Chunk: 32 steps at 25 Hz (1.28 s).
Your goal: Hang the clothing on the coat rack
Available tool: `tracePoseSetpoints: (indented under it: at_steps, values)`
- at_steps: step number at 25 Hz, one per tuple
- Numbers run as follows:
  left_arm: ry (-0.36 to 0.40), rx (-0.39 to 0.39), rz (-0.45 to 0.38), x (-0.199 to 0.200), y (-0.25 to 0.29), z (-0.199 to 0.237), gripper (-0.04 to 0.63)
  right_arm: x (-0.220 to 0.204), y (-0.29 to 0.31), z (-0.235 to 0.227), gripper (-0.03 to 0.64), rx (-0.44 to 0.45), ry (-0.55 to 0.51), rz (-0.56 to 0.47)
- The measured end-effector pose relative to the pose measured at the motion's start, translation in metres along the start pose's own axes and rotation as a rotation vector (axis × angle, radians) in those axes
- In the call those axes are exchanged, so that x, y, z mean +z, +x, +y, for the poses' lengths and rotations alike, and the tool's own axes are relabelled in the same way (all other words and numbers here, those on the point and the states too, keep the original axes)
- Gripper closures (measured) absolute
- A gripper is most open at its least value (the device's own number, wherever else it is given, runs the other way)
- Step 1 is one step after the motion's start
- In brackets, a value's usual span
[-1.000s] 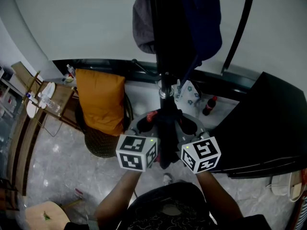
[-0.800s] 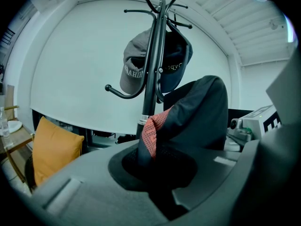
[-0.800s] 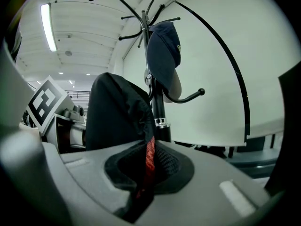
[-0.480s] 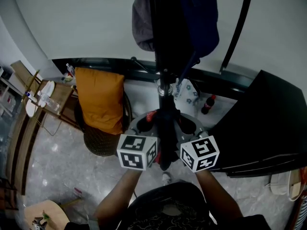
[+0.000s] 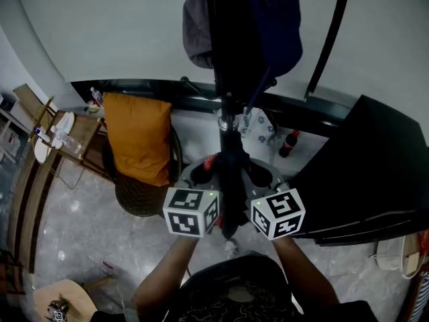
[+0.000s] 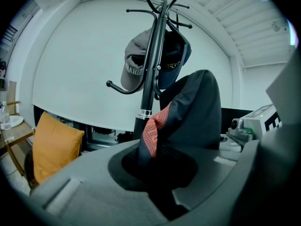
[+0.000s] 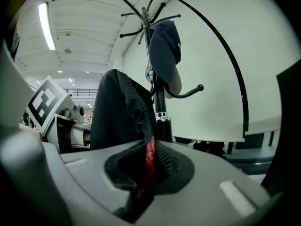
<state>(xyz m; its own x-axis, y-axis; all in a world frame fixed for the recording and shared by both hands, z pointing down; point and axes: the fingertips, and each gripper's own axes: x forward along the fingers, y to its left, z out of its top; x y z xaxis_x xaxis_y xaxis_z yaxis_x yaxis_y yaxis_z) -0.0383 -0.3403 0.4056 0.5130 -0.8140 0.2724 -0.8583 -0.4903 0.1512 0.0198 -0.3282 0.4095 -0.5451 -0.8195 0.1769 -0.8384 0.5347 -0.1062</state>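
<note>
Black garment (image 6: 197,112) clenched in left gripper (image 6: 155,171), right gripper (image 7: 145,173), rack hooks (image 6: 162,6) in gripper views only

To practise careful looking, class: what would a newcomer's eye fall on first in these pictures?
First, the dark garment with red lining, pinched by both the left gripper and the right gripper close in front of the black coat rack. Next, the grey cap and the navy cap hanging on the rack's hooks. Then the orange cushion on a chair at the left.
</note>
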Motion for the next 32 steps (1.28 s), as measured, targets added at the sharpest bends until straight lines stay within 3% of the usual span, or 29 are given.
tracePoseSetpoints:
  at_steps: [19, 32]
  values:
    - [-0.007, -0.032, 0.016, -0.011, -0.011, -0.008, 0.566, -0.008, -0.008, 0.010, 0.574, -0.014, 0.034, 0.025]
    - [0.031, -0.027, 0.036, -0.017, -0.020, -0.015, 0.563, -0.010, -0.020, 0.017, 0.544, -0.036, 0.019, 0.031]
